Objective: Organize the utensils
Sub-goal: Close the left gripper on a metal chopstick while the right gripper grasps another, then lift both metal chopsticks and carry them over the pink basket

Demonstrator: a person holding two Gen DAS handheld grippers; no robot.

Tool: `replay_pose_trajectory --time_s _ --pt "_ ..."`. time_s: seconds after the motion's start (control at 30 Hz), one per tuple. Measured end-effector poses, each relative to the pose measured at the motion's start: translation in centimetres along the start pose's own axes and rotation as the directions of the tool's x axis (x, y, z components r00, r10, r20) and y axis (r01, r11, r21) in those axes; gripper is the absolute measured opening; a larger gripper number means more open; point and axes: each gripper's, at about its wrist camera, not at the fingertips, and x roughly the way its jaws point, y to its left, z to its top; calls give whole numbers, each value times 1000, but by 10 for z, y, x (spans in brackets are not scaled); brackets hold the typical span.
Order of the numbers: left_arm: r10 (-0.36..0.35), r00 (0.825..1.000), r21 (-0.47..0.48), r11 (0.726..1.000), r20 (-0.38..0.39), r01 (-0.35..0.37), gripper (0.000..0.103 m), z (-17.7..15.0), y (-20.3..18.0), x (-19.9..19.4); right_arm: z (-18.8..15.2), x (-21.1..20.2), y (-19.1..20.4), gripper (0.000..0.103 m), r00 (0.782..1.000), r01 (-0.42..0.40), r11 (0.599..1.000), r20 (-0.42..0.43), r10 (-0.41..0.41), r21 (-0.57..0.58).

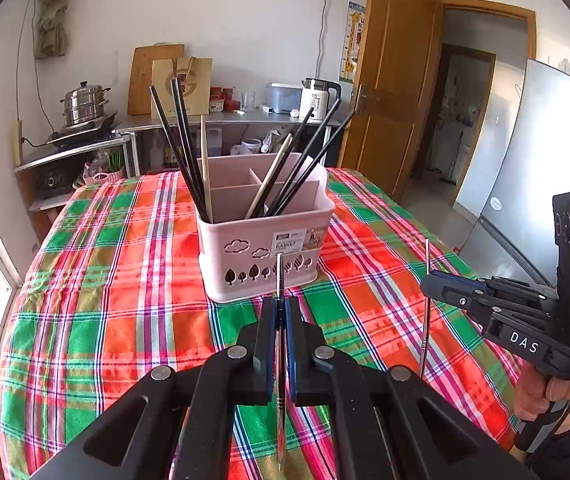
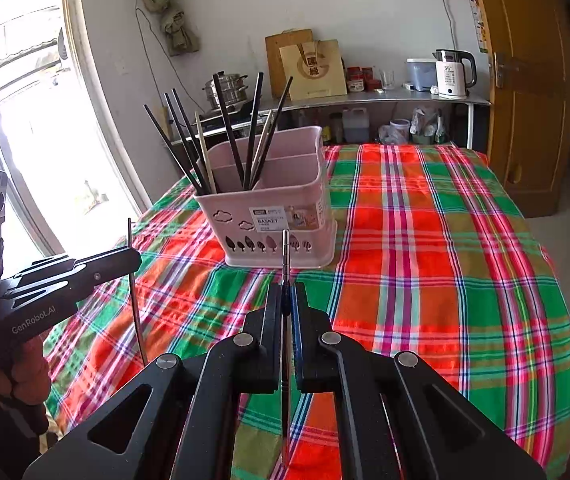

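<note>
A pink divided basket (image 1: 261,240) (image 2: 281,216) stands on the plaid tablecloth (image 1: 125,280), with several black and wooden chopsticks (image 1: 189,148) leaning in its compartments. My left gripper (image 1: 280,304) is shut on a thin metal chopstick (image 1: 279,276) that stands nearly upright in front of the basket, above the cloth. My right gripper (image 2: 287,290) is shut on a second metal chopstick (image 2: 285,252), also upright. In each view the other gripper shows from the side: the right gripper (image 1: 429,284) and the left gripper (image 2: 135,256), each with its chopstick through the fingertips.
Behind the table a steel counter (image 2: 405,100) carries a white kettle (image 2: 453,74), jars and a paper bag. A steamer pot (image 1: 85,104) sits on a stove at the back left. A wooden door (image 1: 393,80), a grey fridge (image 1: 533,152) and a window (image 2: 37,120) flank the table.
</note>
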Motion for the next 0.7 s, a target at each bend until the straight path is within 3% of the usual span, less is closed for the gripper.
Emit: replay_pose_trajectory --time_s 0.23,0.7 --pt "-10 999 -10 1000 39 10 4 6 4 -14 7 -15 4 5 999 -12 1000 47 12 -11" --pt "-22 999 -23 999 26 23 4 10 8 -16 10 -23 4 5 998 -22 1000 58 23 -16"
